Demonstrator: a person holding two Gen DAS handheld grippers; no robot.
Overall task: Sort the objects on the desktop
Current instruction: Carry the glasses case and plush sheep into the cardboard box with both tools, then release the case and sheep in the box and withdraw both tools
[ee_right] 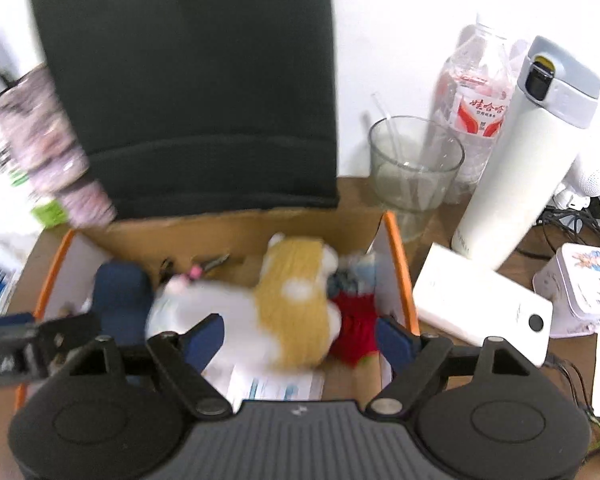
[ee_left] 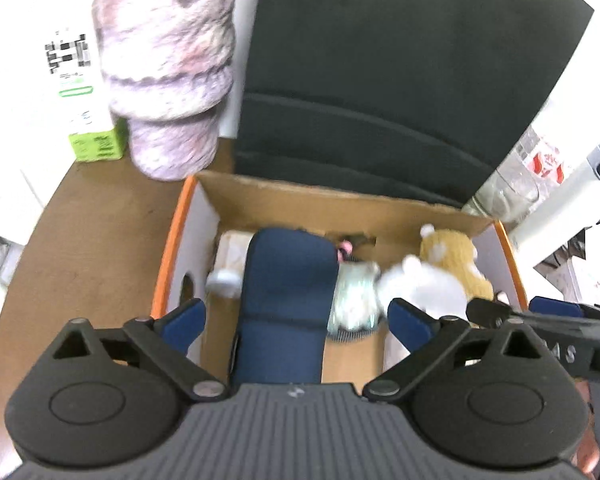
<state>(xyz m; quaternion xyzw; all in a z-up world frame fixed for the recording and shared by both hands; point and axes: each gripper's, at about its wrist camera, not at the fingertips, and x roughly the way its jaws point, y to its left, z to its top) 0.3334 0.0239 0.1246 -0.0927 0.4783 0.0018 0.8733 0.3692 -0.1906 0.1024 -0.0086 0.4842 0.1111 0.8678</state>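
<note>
only the left wrist view takes in the fuzzy pink cup (ee_left: pixel 168 68) and green-and-white carton (ee_left: pixel 74 80) up ahead to the left of the left gripper (ee_left: pixel 296 316), while only the right wrist view catches the glass (ee_right: pixel 414 168), water bottle (ee_right: pixel 476 108), white flask (ee_right: pixel 528 152) and power bank (ee_right: pixel 480 300) off to the right gripper's (ee_right: pixel 300 340) right. both grippers hang spread wide with nothing clamped, above the orange-edged cardboard box (ee_left: pixel 172 248). below their fingers lie a navy pouch (ee_left: pixel 288 300), a blurred white plush (ee_right: pixel 204 308), a tan plush (ee_right: pixel 296 300) and a red knit piece (ee_right: pixel 356 332).
</note>
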